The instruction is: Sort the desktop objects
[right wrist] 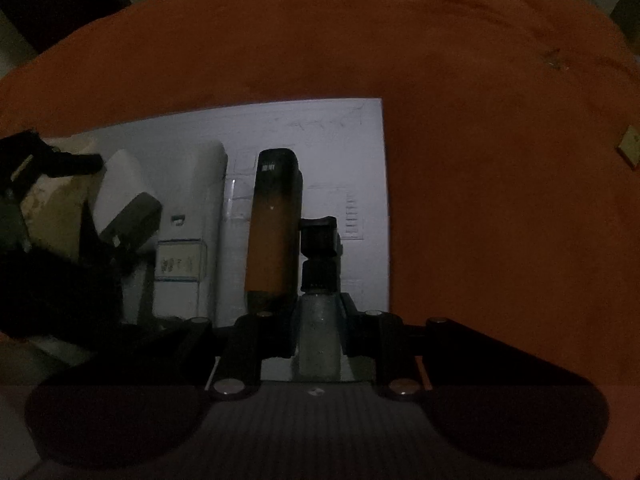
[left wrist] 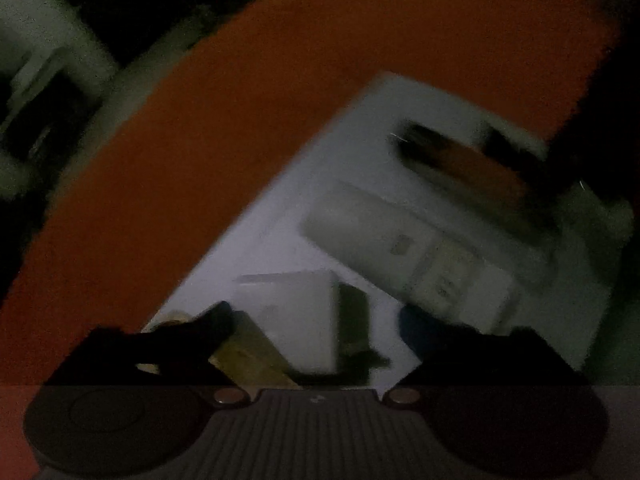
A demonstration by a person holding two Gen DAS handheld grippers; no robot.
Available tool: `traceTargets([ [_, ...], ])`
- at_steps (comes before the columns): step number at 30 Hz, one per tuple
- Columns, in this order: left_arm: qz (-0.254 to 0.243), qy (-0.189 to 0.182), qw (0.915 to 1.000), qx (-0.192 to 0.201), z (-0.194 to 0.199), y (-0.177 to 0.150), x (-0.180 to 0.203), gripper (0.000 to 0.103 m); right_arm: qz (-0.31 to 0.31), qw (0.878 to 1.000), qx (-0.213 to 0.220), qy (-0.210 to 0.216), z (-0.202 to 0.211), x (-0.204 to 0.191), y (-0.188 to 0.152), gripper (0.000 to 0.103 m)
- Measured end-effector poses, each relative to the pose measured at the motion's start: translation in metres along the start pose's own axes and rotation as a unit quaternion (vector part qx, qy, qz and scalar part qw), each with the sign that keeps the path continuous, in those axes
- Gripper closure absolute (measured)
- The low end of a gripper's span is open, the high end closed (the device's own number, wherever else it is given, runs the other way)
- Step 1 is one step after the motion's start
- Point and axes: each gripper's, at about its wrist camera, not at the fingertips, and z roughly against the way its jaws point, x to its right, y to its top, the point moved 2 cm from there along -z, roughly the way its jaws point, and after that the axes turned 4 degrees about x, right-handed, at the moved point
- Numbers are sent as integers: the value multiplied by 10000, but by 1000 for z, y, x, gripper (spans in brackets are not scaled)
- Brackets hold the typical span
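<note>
The scene is dim. A white sheet (right wrist: 304,128) lies on an orange cloth (right wrist: 480,160). My right gripper (right wrist: 320,336) is shut on a small clear spray bottle (right wrist: 320,340) with a black cap, held over the sheet. Left of it lies a long brown tube (right wrist: 274,220), then a white box (right wrist: 180,240). My left gripper (left wrist: 316,328) is open over the sheet's near end, with a small white box (left wrist: 292,320) and a tan packet (left wrist: 252,356) between its fingers. The left view is blurred; the white box (left wrist: 400,248) and the brown tube (left wrist: 468,168) lie beyond.
The orange cloth (left wrist: 240,100) covers the table around the sheet. A small tan card (right wrist: 630,146) lies on the cloth at the far right. The left gripper's dark arm (right wrist: 52,280) shows at the left of the right wrist view. Grey floor and furniture (left wrist: 36,60) lie past the table edge.
</note>
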Motion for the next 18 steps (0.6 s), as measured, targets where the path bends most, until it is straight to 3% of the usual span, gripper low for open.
traceTargets([
  [3,418,-301,9986,-97,5,3,-21,52,-3,10000,-4,46,1,2,0,81],
  [4,367,-455,9982,-159,7,3,-24,60,5,10000,5,52,1,3,0,81],
  [5,276,-632,9974,-189,9,2,-24,82,12,10000,12,58,1,3,1,81],
  [6,189,-824,9962,-211,12,3,-24,89,10,10000,-11,75,-1,4,1,81],
  [7,156,-961,9949,-276,12,3,-24,93,4,10000,-9,81,-2,4,1,81],
  [9,187,-897,9951,-379,9,6,-25,93,-8,10000,-27,86,-1,6,2,81],
  [10,202,-828,9955,-414,7,8,-24,90,-18,9999,-41,98,0,7,3,81],
  [12,206,-606,9971,-403,7,11,-23,59,-20,9999,-56,97,2,6,5,81],
  [13,146,-330,9991,-208,11,12,-20,17,-16,9999,-53,93,2,6,5,81],
  [14,72,-124,9999,57,14,14,-17,3,-14,9999,-55,98,2,6,5,81],
  [16,-93,-112,9995,289,14,18,-10,0,-30,9999,-41,117,3,5,5,80],
  [18,-107,-136,9998,-82,-1,15,-6,1,-83,9999,-2,126,2,7,5,80],
])
